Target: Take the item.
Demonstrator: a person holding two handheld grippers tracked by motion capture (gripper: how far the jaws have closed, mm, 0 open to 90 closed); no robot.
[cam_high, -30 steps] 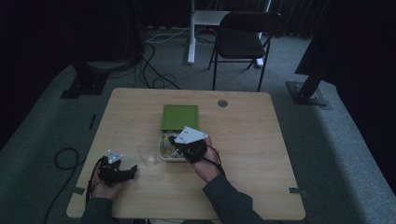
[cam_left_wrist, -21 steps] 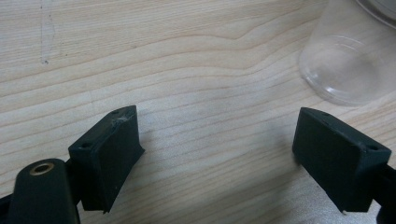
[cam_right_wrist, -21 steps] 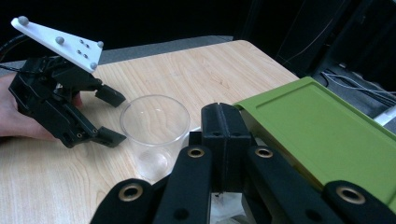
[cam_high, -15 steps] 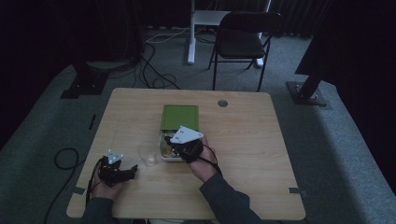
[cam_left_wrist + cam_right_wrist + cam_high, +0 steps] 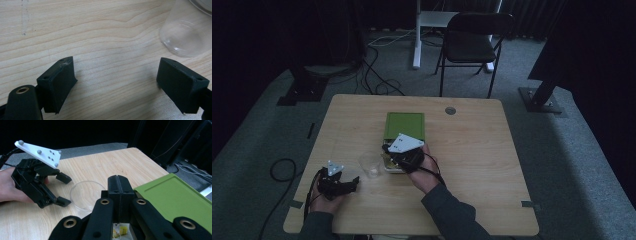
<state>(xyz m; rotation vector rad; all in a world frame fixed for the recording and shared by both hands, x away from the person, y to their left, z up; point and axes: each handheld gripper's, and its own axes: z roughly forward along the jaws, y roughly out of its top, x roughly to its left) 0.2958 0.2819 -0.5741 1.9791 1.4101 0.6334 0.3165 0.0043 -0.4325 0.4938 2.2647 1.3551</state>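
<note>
1. Since the earlier picture, the right claw (image 5: 388, 150) has shifted only slightly at the near end of the green box (image 5: 405, 126); the left claw (image 5: 351, 183) has kept its place.
2. Right claw: jaws pressed fully together with nothing seen between them, poised over the near end of the box, where small yellow pieces (image 5: 122, 230) lie just below its tips.
3. Left claw: jaws spread wide and holding nothing, resting low over the bare table (image 5: 472, 150), seen in the left gripper view (image 5: 117, 86).
4. A clear plastic cup (image 5: 370, 165) stands upright on the table between the two claws, just beside the box and apart from both.
</note>
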